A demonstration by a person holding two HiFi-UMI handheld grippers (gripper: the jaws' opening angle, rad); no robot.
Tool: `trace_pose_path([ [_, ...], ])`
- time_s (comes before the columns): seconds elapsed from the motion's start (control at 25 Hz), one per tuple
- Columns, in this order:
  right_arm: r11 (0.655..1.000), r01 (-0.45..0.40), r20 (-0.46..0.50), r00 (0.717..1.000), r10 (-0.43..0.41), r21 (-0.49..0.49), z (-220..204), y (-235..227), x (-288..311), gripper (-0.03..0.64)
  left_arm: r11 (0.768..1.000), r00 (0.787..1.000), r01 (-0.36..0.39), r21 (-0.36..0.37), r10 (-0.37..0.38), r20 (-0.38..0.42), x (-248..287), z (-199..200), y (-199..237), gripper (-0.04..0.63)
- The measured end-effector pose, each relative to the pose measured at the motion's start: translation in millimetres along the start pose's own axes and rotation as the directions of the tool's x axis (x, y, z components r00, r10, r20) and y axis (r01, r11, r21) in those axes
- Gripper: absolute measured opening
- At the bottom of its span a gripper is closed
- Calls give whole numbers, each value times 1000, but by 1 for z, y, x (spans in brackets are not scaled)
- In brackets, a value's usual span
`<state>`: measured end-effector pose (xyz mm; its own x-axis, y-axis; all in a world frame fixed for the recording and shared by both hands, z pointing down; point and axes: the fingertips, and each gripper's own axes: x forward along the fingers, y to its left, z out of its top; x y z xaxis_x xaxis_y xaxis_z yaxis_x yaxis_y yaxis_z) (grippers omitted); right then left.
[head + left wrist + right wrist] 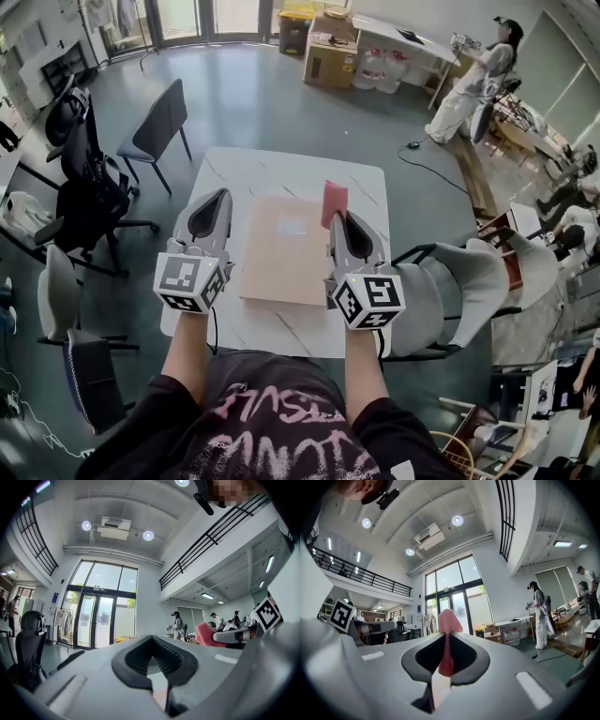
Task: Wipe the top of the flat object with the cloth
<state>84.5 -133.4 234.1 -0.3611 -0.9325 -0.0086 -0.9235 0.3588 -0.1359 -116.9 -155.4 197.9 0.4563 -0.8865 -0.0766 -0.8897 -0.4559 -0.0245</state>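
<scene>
A flat tan board (284,249) lies in the middle of the white marble table (246,169). My right gripper (339,221) hovers over the board's right edge, shut on a pink cloth (334,201) that sticks up past its tips. In the right gripper view the cloth (449,620) is pinched between the jaws of that gripper (446,639). My left gripper (210,216) is held over the table just left of the board. Its jaws (151,641) are closed together with nothing in them. The left gripper view also catches the cloth (206,633) at its right.
A grey chair (459,291) stands against the table's right side. A black office chair (84,183) and a grey chair (161,122) are to the left. A person (472,82) stands far back right near a desk and cardboard boxes (328,56).
</scene>
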Motion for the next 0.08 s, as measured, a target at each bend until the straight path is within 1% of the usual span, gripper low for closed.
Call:
trace_pose_path([
  [0.08,1000,-3,1,1000,3,0,0,-1,1,44,1000,1000,1,0,-1,3,1,1,-1,2],
])
